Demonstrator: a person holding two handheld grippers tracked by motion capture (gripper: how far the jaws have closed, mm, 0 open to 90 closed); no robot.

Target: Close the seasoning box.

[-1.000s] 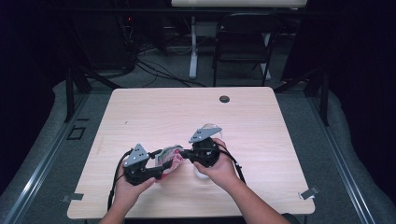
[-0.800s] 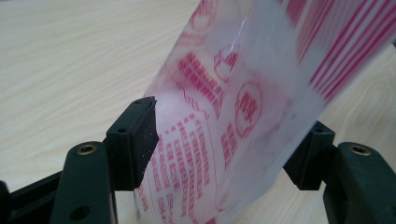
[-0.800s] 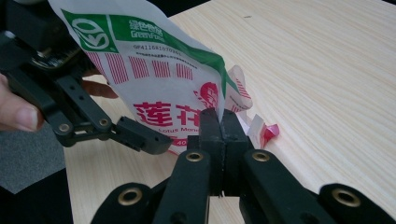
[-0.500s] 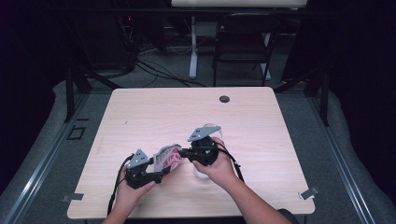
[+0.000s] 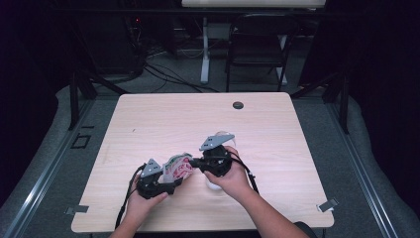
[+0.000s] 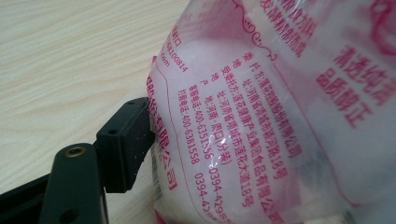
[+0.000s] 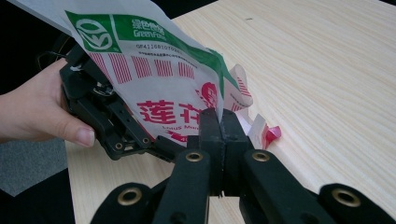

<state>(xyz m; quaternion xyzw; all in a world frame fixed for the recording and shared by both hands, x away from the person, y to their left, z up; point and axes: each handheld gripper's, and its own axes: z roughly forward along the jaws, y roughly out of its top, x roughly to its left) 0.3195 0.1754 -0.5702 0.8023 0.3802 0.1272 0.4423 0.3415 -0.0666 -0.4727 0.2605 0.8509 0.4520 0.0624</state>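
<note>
Bag | soft, light, slippery film | right claw pinches edge; left claw opening, pad touching | regrip at seam

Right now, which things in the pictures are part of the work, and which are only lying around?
Part of the work:
- plastic bag with red print
- right gripper, jaws shut on the bag's edge
- left gripper, one jaw beside the bag; its jaws have just been opening

Only lying around:
- black round cap in the table top
- folding chair behind the table
</note>
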